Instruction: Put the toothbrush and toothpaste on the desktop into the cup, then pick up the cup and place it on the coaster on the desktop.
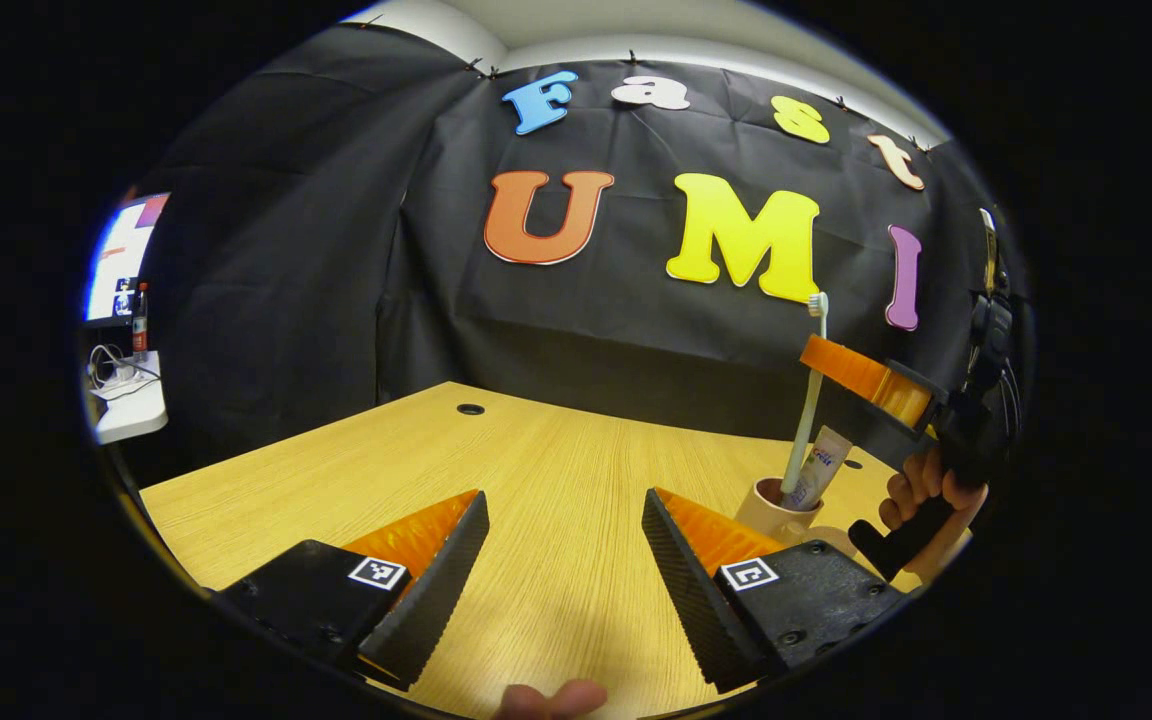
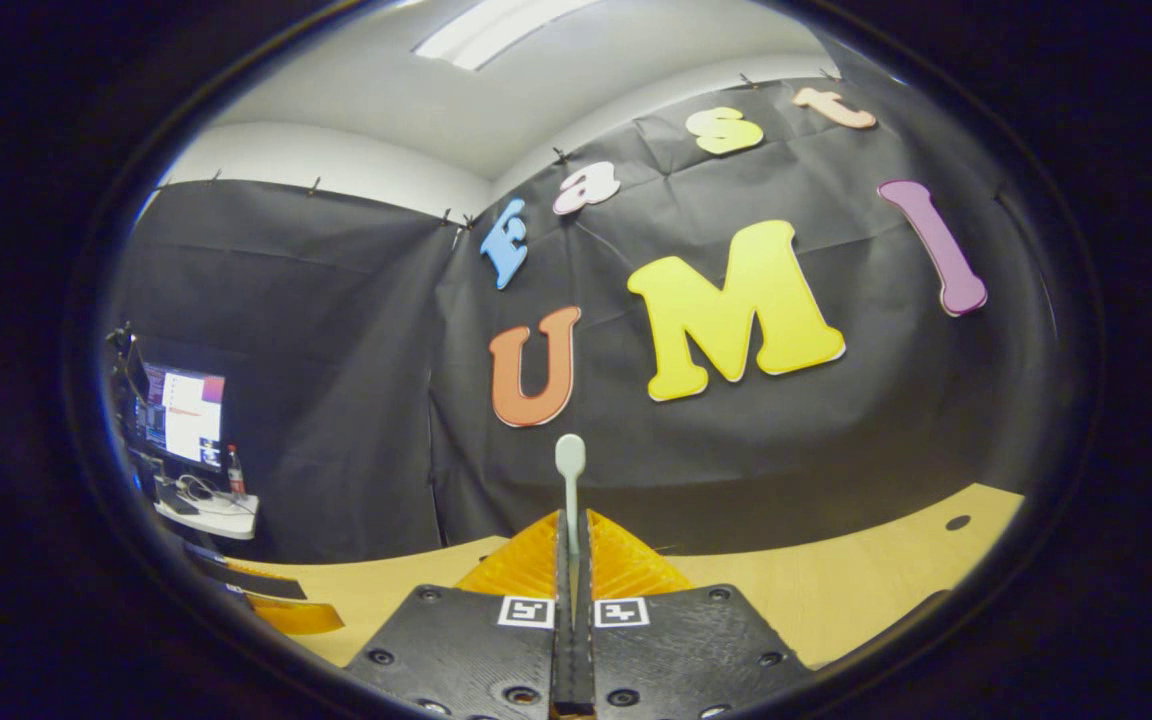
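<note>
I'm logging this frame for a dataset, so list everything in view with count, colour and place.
Toothbrush: one, white, standing in the cup, clamped by the right gripper.
Toothpaste: one, white tube, in the cup.
Cup: one, beige, desk's right side.
Desk: one, light wood, with cable holes.
Monitor: one, lit, on a side table at left.
Bottle: one, red-capped, beside the monitor.
Left gripper: open, above bare desk.
Right gripper: shut on the toothbrush.
Hand: one, holding the right gripper.

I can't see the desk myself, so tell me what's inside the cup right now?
The cup holds the toothpaste and the lower end of the toothbrush, which the right tool grips. The cup's wall hides its bottom.
</note>
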### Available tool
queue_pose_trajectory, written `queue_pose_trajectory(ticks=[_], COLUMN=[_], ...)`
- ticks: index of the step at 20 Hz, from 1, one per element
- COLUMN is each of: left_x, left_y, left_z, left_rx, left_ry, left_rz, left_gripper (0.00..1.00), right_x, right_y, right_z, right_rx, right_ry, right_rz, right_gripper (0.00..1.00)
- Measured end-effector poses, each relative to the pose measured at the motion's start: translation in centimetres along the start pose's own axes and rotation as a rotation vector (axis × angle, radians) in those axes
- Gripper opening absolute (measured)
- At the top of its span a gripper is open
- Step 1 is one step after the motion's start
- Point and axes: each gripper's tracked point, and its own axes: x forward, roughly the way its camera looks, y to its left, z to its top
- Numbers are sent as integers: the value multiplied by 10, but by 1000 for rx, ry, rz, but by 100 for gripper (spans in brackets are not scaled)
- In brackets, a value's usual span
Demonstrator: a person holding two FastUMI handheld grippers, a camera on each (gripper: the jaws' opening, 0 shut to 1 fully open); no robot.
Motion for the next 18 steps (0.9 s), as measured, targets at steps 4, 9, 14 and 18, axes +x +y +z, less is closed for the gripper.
queue_pose_trajectory(ticks=[4,9,14,18], left_x=[-1,-9,-17,-21], left_y=[-2,-11,-33,-56], left_z=[2,13,33,60], left_rx=[-1,32,38,69], left_ry=[-7,-14,-29,-54], left_rz=[0,-4,-26,-49], left_gripper=[98,98,98,98], right_x=[-6,-31,-70,-124], right_y=[4,-12,-39,-75], right_z=[-10,6,34,57], right_rx=[-44,-80,-66,-92], right_ry=[25,-13,-31,-39], right_rz=[30,-29,-103,-197], right_gripper=[37,96,98,94])
